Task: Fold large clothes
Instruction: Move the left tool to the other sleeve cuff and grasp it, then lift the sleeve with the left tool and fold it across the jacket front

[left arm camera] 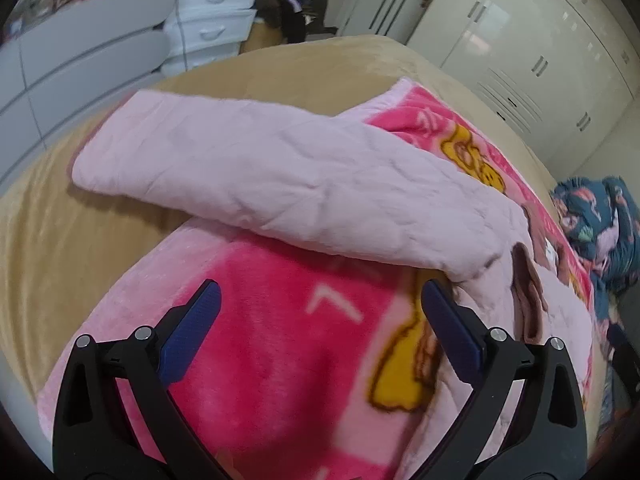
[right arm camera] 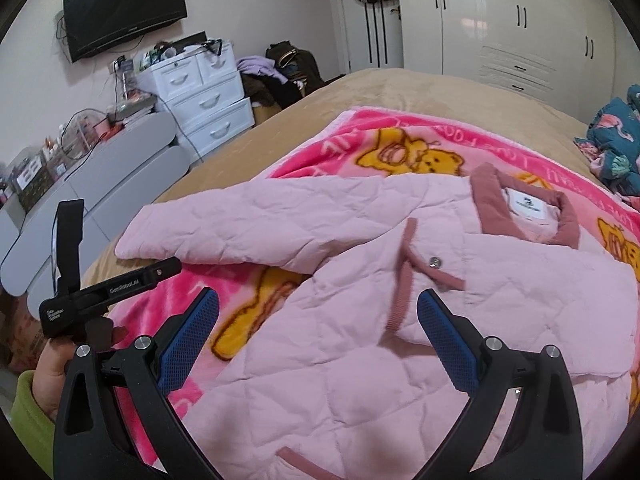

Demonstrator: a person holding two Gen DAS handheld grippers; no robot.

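Both claws are held wide open with nothing between the pads: the left gripper (left arm camera: 318,296) is poised over the pink bear-print blanket (left arm camera: 280,320) just short of the outstretched sleeve (left arm camera: 240,168), and the right gripper (right arm camera: 318,304) is poised over the front of the pale pink quilted jacket (right arm camera: 360,360). The jacket is laid flat, front up, on the blanket spread over the tan bed (right arm camera: 248,152), its dusky-pink collar (right arm camera: 532,208) toward the far side and its quilting lightly creased. The fold is judged not yet begun; next, the sleeve would need to be gripped near its cuff and brought across the body.
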